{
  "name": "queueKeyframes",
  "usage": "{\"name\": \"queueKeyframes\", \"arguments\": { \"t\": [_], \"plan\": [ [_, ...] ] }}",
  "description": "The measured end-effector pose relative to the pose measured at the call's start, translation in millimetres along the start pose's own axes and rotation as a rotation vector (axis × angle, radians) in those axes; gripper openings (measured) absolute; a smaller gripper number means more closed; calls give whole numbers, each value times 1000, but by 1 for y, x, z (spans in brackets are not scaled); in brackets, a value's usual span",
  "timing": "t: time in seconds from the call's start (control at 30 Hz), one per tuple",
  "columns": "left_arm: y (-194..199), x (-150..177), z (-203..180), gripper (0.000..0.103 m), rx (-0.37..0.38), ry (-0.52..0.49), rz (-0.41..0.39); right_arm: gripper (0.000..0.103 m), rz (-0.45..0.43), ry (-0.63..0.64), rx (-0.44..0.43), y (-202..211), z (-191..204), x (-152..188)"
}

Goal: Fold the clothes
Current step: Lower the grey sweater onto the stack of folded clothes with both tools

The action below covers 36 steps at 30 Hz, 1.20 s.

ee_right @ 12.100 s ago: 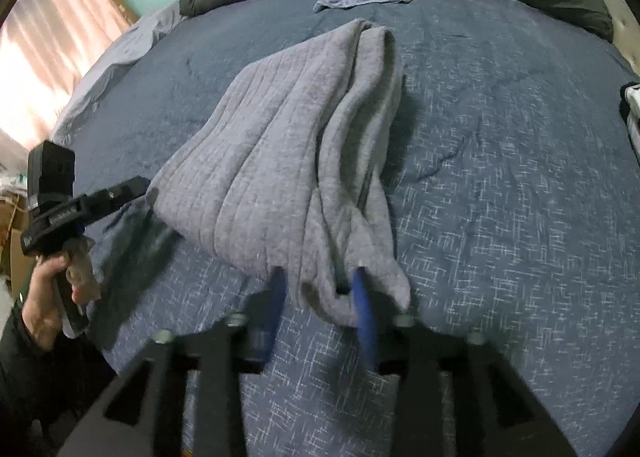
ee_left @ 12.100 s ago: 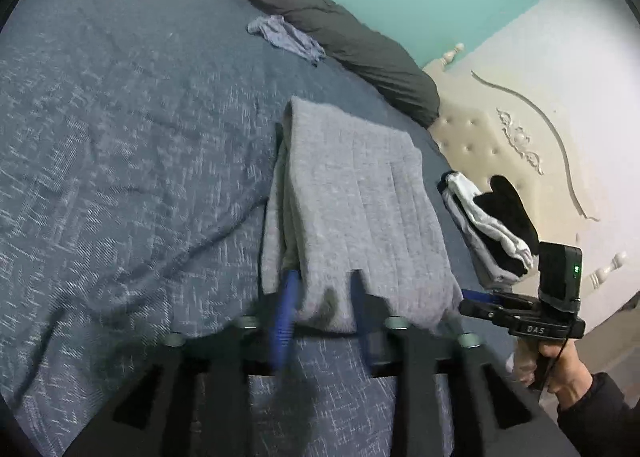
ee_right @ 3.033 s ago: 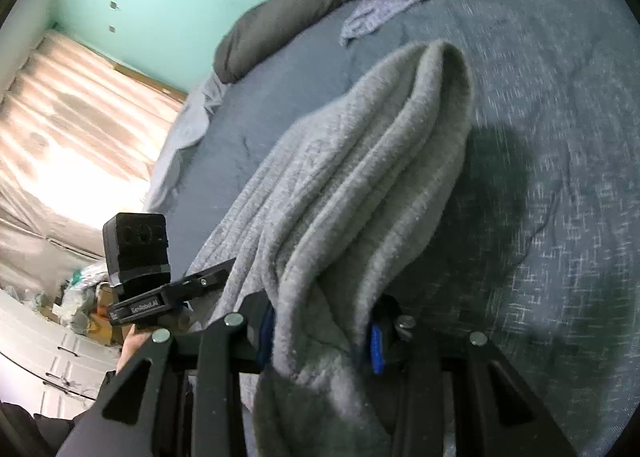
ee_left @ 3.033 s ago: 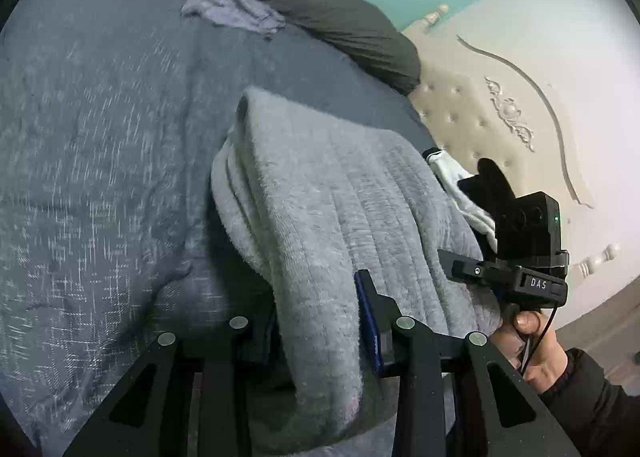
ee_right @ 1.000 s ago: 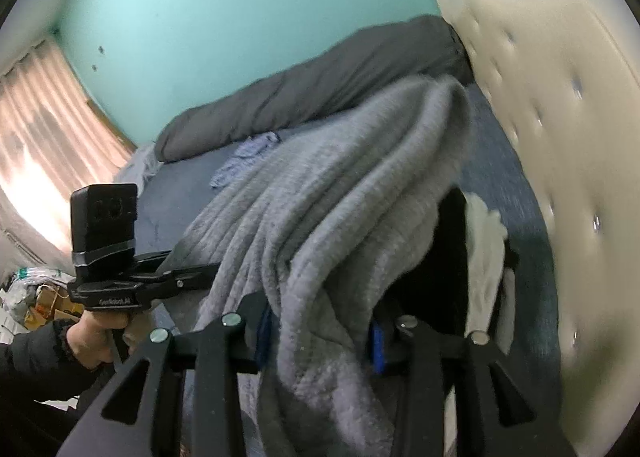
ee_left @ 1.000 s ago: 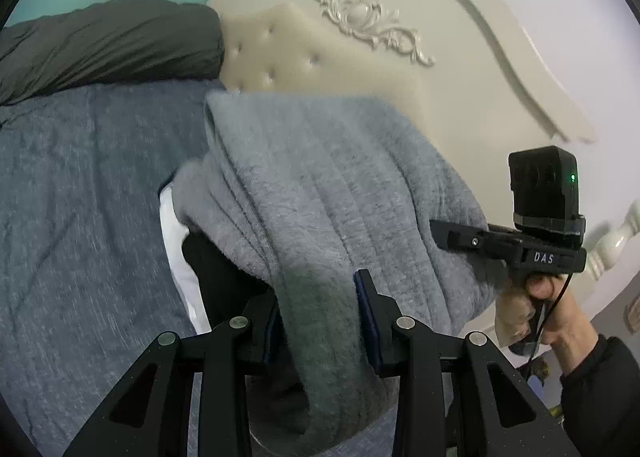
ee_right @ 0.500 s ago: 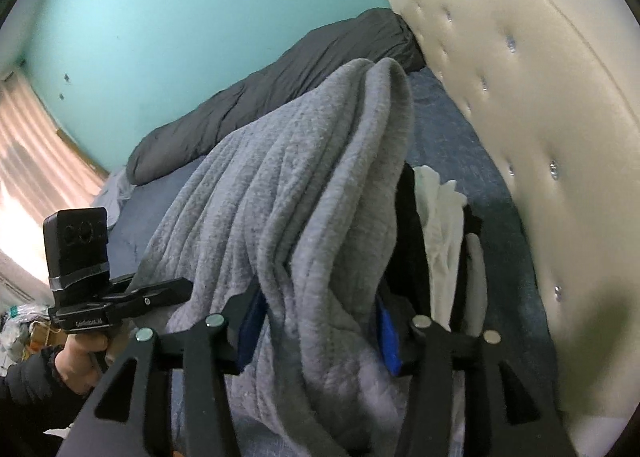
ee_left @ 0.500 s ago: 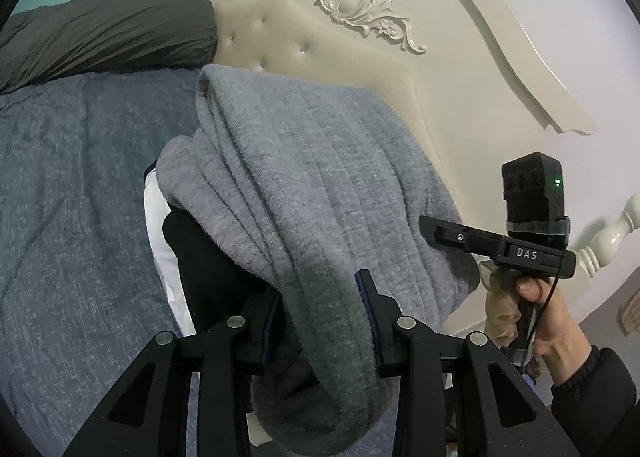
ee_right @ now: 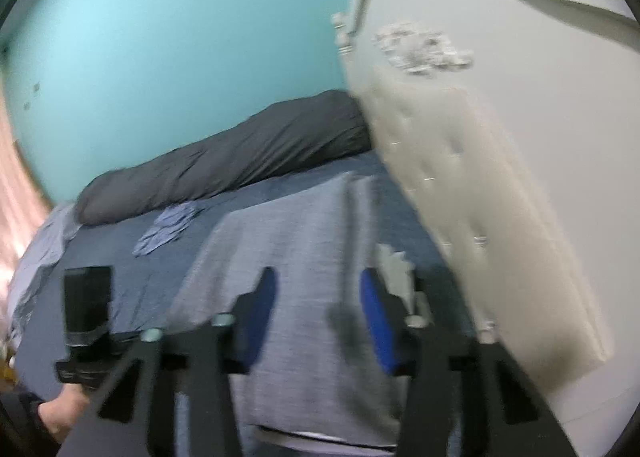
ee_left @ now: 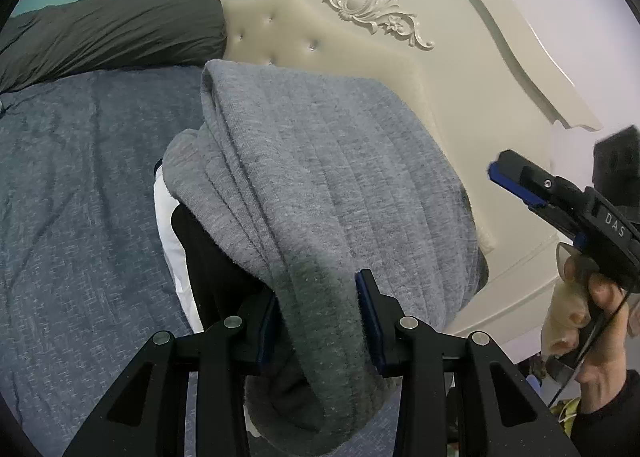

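Left wrist view shows the left gripper [ee_left: 320,317] clenched on a bunched edge of the folded grey garment [ee_left: 320,177], which lies on the black-and-white stack of clothes [ee_left: 188,241] beside the headboard [ee_left: 440,69]. The right gripper [ee_right: 316,309] is closing with nothing between its jaws, clear of the cloth. Judged best now: lower the held edge flat onto the stack toward the headboard, release without dragging.

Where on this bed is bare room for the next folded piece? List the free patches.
Free: the blue bedspread between the dark bolster and the folded pile. Crowded: the headboard corner, where the grey garment, gripped by the left gripper, lies over black and white clothes.
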<state>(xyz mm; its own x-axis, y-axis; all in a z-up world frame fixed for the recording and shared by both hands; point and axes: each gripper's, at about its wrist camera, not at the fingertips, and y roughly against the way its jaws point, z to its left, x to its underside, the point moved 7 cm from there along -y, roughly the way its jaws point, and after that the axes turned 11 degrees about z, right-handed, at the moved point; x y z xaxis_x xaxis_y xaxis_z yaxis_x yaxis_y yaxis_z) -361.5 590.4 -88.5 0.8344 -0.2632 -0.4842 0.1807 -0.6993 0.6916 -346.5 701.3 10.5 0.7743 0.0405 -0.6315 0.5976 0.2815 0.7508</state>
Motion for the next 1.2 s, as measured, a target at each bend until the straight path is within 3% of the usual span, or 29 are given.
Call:
{"name": "queueKeyframes", "arguments": {
  "t": [0.03, 0.13, 0.23, 0.33, 0.47, 0.57, 0.77, 1.2],
  "plan": [
    [0, 0, 1, 39, -3, 1, 1, 16, 30, 13, 9, -10, 2, 2],
    [4, 2, 2, 39, -12, 4, 3, 9, 98, -15, 42, -37, -3, 12],
    [17, 7, 3, 42, -33, -3, -9, 8, 101, -56, 48, -48, -15, 14],
    [46, 7, 4, 42, -75, -34, -82, 8, 90, -75, 57, -51, -22, 12],
    [56, -2, -14, 42, -101, -131, -112, 8, 103, -81, 53, -56, -24, 12],
    [37, -10, -25, 42, -116, -188, -66, 8, 120, -82, 62, -62, -28, 13],
    [11, 7, -15, 39, -154, -189, 4, 7, 143, -102, 54, -77, -43, 18],
    [-4, 10, -8, 37, -175, -190, 15, 6, 167, -110, 62, -102, -49, 32]
  ]
}}
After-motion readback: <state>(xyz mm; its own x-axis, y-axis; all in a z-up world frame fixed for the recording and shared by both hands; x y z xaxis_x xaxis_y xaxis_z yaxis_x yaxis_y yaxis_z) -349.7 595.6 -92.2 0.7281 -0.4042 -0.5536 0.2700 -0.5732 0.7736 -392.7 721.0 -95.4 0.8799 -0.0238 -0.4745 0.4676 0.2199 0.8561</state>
